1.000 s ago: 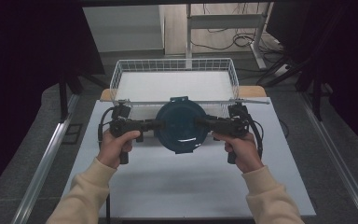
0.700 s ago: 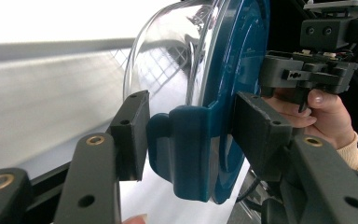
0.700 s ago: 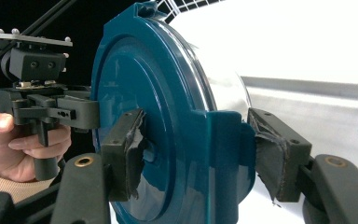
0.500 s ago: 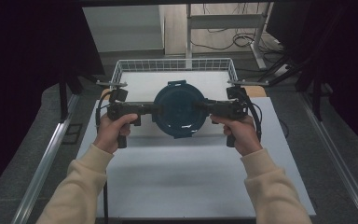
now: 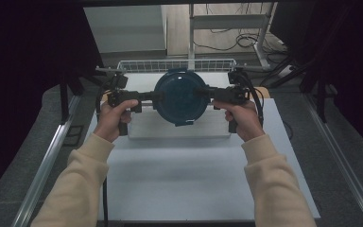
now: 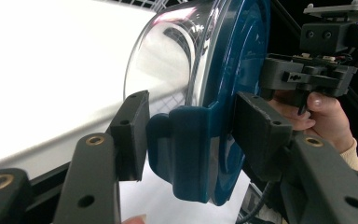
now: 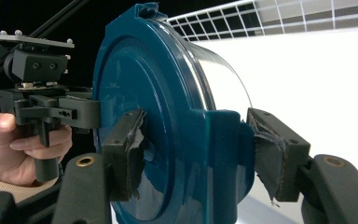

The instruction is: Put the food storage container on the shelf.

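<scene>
Blue plastic dominates the middle of the high view: a round container [image 5: 180, 97] with a dark blue lid and clear body hangs in the air, upper centre of the frame, over the near edge of a white wire-rimmed tray [image 5: 123, 66] that sits on the pale table [image 5: 179, 179]. Its lid faces up toward the camera and its short axis runs roughly vertical, so the clear body points down at the tray; the widest line across it runs left to right between the two grippers.

Both grippers carry it. The left gripper [image 5: 146, 97] comes in at the left of the container, and in the left gripper view its jaws stand partly closed around a blue latch tab [image 6: 186, 154] at the rim. The pad on the lid side lies against it, while the other pad looks just apart from the tab, so that grip may be loose. The right gripper [image 5: 207, 94] is clamped tight on the opposite latch [image 7: 214, 154], its worn pads pressing lid and tab.

Judging risk: held only at two small tabs, the container could pivot about that line and tip. The looser left hold might slip, dropping one side. Squeezing a latch could also pop the lid free.
</scene>
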`<state>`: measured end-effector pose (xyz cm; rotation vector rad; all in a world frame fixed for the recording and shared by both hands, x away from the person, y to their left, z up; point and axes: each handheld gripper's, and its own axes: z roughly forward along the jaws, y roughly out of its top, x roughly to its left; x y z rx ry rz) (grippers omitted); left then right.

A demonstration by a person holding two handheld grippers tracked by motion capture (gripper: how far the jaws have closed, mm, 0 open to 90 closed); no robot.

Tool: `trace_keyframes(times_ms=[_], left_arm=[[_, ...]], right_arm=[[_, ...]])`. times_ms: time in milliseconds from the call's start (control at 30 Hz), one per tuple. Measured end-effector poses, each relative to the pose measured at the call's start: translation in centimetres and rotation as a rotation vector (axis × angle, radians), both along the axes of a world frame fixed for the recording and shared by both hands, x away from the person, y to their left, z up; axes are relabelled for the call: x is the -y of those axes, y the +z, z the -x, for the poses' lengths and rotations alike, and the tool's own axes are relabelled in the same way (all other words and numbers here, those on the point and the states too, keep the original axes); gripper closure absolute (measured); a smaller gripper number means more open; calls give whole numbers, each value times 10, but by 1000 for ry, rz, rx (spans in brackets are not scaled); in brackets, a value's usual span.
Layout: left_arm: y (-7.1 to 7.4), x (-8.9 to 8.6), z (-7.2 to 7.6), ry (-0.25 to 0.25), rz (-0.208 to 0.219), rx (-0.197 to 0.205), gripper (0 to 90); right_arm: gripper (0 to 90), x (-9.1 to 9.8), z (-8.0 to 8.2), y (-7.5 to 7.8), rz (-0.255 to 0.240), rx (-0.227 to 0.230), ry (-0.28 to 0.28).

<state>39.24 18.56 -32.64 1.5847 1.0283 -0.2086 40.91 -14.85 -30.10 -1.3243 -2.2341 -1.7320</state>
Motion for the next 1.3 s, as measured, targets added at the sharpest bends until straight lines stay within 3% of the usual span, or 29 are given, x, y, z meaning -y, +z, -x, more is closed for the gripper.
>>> trace_keyframes(times_ms=[100, 400, 533, 633, 867, 1033, 1067, 1133, 1300], left_arm=[[9, -2, -11, -5, -2, 13, 477], [16, -3, -35, 5, 14, 4, 474], [6, -5, -51, 5, 35, -40, 475], [-1, -6, -61, 19, 57, -63, 472], [-6, -4, -73, 42, 92, -100, 475], [-15, 2, -84, 48, 110, -174, 442], [-15, 2, -84, 48, 110, -174, 439], [-19, 4, -88, 62, 126, -196, 434], [-23, 6, -93, 87, 146, -197, 433]], right_arm=[[395, -2, -7, 7, -4, 2, -5], [395, -4, -29, 18, -1, -1, -23], [395, -6, -44, 14, 6, -14, -28], [394, -7, -53, 6, 2, -52, -40], [391, -4, -67, -2, -61, -107, -88], [388, -1, -77, -10, -105, -195, -147], [388, -1, -77, -10, -105, -195, -147], [388, 2, -82, -17, -132, -238, -170], [387, 4, -86, -26, -166, -279, -210]])
